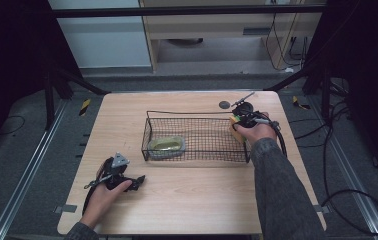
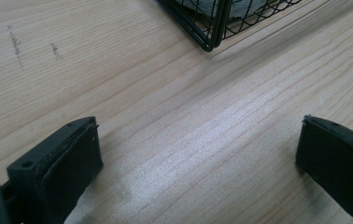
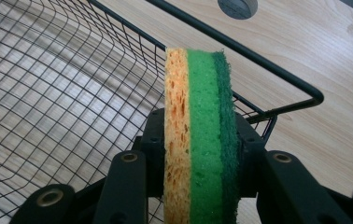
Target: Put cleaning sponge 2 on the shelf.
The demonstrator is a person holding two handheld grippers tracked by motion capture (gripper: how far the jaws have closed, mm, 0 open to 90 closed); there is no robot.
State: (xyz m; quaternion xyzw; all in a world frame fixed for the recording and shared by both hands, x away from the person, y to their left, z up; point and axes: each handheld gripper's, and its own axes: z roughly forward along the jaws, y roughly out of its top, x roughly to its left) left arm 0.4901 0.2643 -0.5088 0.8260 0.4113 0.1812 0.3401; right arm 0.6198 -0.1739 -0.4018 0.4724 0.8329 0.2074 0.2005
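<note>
Over basket (image 3: 72, 93), right hand-held gripper (image 3: 198, 154) clamping sponge (image 3: 198, 121)

The left gripper (image 1: 138, 181) rests low at the lower left of the high view, jaws wide apart. The right gripper (image 1: 236, 126), at upper right, is clamped, forearm outstretched.

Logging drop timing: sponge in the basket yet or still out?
Out. The right gripper clamps the sponge on edge at the basket right end; it rests on no mesh.
</note>
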